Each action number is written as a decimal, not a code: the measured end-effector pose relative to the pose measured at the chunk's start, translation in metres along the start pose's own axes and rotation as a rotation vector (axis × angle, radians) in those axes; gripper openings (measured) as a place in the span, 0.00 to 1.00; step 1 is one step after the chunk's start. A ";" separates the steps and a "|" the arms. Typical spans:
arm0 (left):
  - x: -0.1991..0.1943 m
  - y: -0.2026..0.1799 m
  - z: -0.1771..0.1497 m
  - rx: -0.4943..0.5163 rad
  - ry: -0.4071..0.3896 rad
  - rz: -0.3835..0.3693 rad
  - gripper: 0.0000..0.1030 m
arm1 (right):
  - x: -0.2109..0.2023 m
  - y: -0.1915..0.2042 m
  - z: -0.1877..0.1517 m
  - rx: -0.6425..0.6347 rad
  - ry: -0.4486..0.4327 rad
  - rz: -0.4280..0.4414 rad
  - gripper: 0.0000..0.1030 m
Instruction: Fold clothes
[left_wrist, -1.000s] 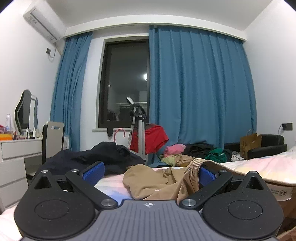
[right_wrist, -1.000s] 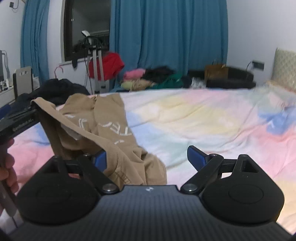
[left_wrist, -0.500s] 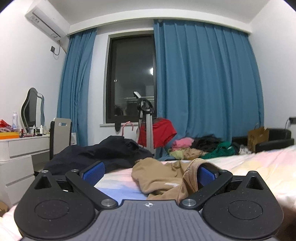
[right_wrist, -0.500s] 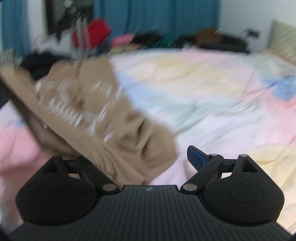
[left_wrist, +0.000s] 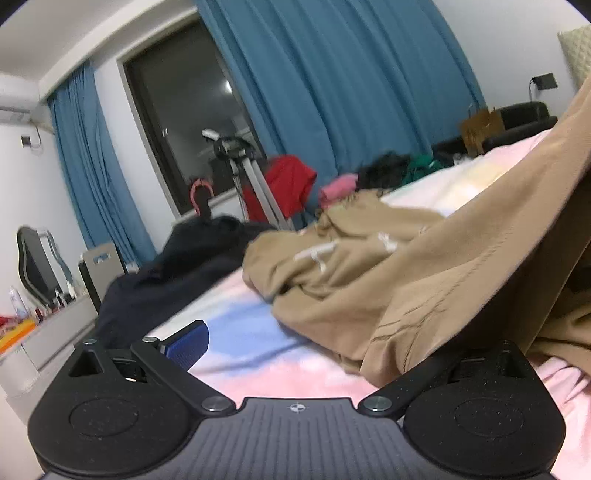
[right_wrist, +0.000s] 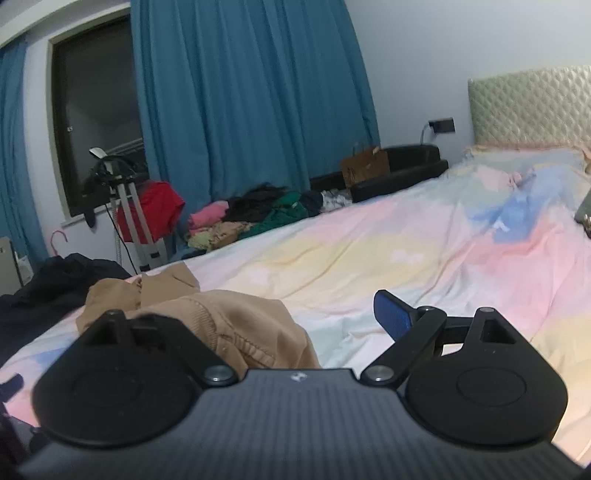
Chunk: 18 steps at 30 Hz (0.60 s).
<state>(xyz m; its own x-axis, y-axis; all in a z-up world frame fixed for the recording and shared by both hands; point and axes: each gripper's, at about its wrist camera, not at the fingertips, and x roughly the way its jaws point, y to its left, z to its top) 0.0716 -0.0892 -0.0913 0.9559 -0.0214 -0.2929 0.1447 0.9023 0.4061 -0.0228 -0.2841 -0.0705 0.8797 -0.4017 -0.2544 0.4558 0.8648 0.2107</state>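
A tan garment (left_wrist: 369, 273) with white lettering lies bunched on the pastel bed sheet (left_wrist: 240, 354). One taut fold rises to the upper right in the left wrist view. My left gripper (left_wrist: 306, 339) is low over the sheet with its jaws wide apart. The cloth drapes over and hides its right finger, while the blue left pad (left_wrist: 188, 343) is bare. In the right wrist view the tan garment (right_wrist: 240, 317) covers the left finger of my right gripper (right_wrist: 273, 310). Its blue right pad (right_wrist: 393, 317) is bare above the sheet (right_wrist: 369, 258), and the jaws are wide apart.
A dark garment (left_wrist: 177, 273) lies at the bed's left end. Beyond the bed are a tripod (right_wrist: 125, 206) with red cloth, a pile of clothes (right_wrist: 251, 218), a black bench (right_wrist: 399, 173) and blue curtains. A dresser (left_wrist: 48, 332) stands left, a padded headboard (right_wrist: 528, 107) right.
My left gripper has dropped toward the sheet and rolled, and the garment now stretches up to the right. The right view has rolled too, with the cloth now bunched low on the bed.
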 end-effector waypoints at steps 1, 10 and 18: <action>0.004 0.003 -0.001 -0.020 0.013 0.002 1.00 | 0.000 0.001 0.000 -0.017 -0.010 0.004 0.86; 0.002 0.060 0.009 -0.351 0.040 0.056 1.00 | 0.024 0.015 -0.017 -0.133 0.101 -0.032 0.86; -0.056 0.076 0.024 -0.354 -0.091 0.130 1.00 | 0.017 0.015 -0.017 -0.134 0.065 0.003 0.86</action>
<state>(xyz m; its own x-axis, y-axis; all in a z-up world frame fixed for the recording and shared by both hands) 0.0351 -0.0296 -0.0226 0.9816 0.0793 -0.1739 -0.0612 0.9924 0.1067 -0.0036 -0.2732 -0.0872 0.8683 -0.3825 -0.3159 0.4273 0.9002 0.0844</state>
